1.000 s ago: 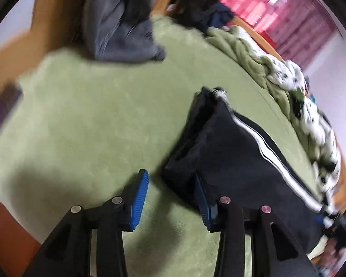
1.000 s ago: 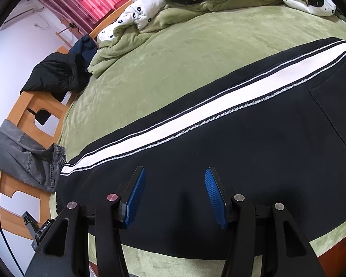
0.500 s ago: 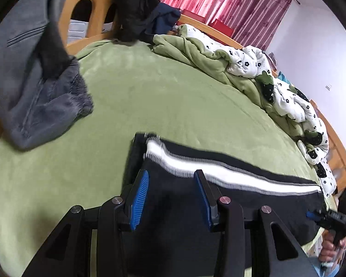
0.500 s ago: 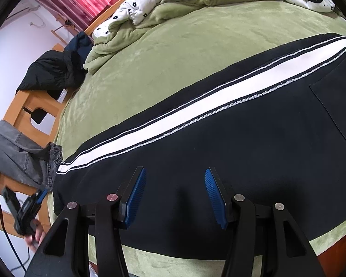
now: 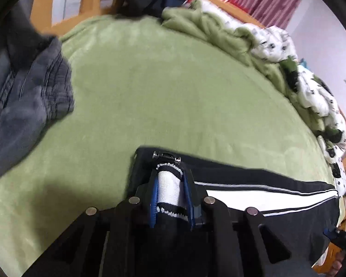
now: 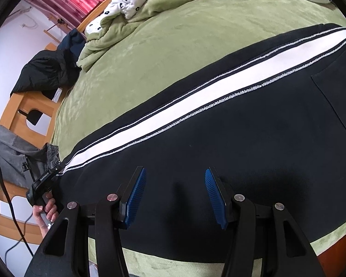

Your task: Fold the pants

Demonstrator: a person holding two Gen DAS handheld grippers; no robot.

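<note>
Bed (image 6: 163, 53): a wide green fleece cover fills most of both views, with a wooden frame round its edge.
Pants (image 6: 253, 143): black, with a broad white side stripe edged in white stitching. They lie flat and lengthwise along the near edge of the bed, and a strip of green cover shows in front of them.
Quilt (image 5: 311, 87): a crumpled heap, green fleece on one face and white with black flowers on the other, bunched along the far side of the bed, well apart from the pants.
Grey jeans (image 5: 27, 97): draped over the bed's foot rail, spilling onto the cover near the cuff end of the pants.
Dark jacket (image 6: 46, 71): slung over the wooden frame at the far corner of the bed.
Right gripper (image 6: 175, 196): low over the black cloth at the bed's near edge; the blue pads stand spread wide, nothing between them.
Left gripper (image 5: 171, 198): at the cuff end of the pants, by the bed's foot; the blue pads are pressed onto a bunched fold of the white stripe, lifted off the cover.
</note>
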